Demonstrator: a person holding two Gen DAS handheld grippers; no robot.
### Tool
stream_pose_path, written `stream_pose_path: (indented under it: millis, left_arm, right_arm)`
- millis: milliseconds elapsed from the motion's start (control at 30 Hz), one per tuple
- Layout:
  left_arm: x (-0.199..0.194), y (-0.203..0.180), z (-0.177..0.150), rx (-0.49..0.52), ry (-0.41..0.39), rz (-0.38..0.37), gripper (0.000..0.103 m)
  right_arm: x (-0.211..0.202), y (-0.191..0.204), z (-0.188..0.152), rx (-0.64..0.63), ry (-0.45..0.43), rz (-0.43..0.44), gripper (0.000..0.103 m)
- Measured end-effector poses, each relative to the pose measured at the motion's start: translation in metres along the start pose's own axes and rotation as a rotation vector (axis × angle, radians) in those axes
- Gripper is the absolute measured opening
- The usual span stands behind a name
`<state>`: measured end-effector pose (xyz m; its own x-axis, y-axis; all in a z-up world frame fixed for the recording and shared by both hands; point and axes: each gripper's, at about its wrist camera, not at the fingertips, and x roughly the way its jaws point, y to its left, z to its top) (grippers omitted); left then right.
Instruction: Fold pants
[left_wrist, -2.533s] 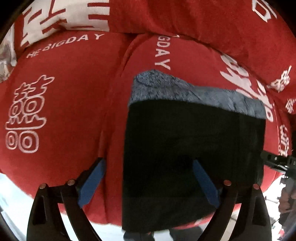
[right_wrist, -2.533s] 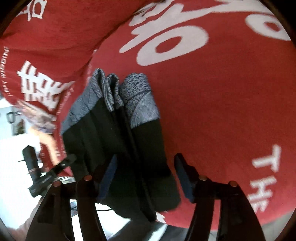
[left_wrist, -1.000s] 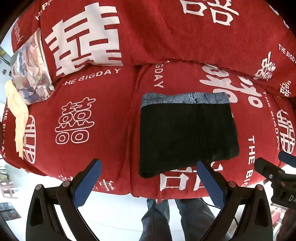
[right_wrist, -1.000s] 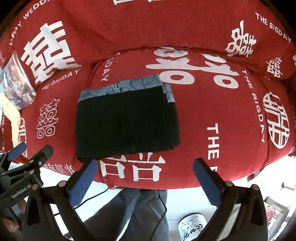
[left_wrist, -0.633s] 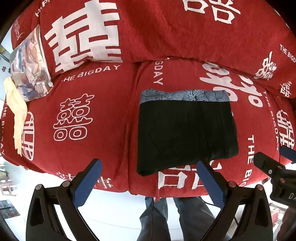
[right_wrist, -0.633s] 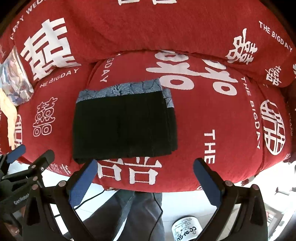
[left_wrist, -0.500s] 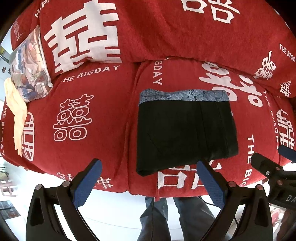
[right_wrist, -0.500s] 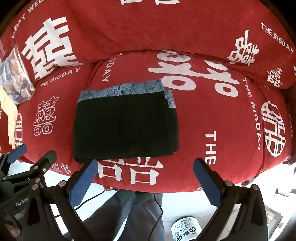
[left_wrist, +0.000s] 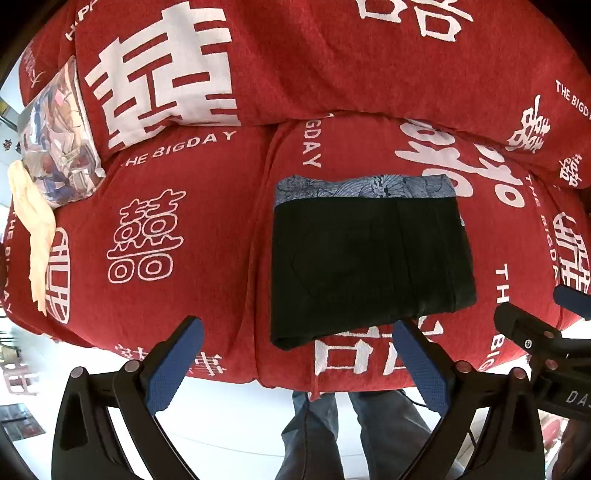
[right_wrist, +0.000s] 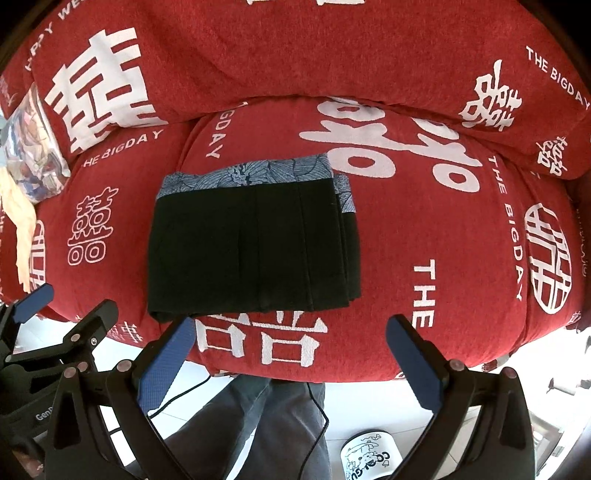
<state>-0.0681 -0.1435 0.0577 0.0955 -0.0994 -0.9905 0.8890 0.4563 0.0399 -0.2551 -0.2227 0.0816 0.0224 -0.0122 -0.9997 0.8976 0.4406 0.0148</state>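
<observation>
The black pants (left_wrist: 369, 266) (right_wrist: 251, 247), folded into a rectangle with a patterned grey band along the far edge, are lying on the red sofa cushion (right_wrist: 424, 229). The left gripper (left_wrist: 295, 365) and right gripper (right_wrist: 291, 363) are being held clear of the cushion, jaws apart and empty.

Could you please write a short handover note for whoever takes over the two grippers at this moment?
Left gripper: open, empty, held off the front edge of the sofa.
Right gripper: open, empty, also clear of the cloth.
Pants: folded into a compact black rectangle on the red sofa seat cushion, patterned grey waistband along the far edge, layers stacked at the right side.
Done: the fold looks complete and nothing is gripped.
Left: probably nothing; at most, square up the slightly offset right-hand layers.
</observation>
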Motion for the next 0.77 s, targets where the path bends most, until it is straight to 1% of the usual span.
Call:
stream_pose_path:
  millis: [467, 633, 767]
  left_arm:
    - [0.0014, 0.0008, 0.0012, 0.003, 0.002, 0.003, 0.102]
    - [0.0021, 0.0037, 0.0014, -0.009, 0.001, -0.021, 0.102]
    - [0.0030, 0.0039, 0.0029, -0.005, 0.007, -0.023, 0.102]
  right_arm:
    - [0.0032, 0.0023, 0.0002, -0.002, 0.005, 0.000, 0.103]
    - [0.0042, 0.0023, 0.0006, -0.001, 0.006, 0.000, 0.103]
    - [0.0042, 0.0019, 0.0016, -0.002, 0.006, 0.000, 0.103]
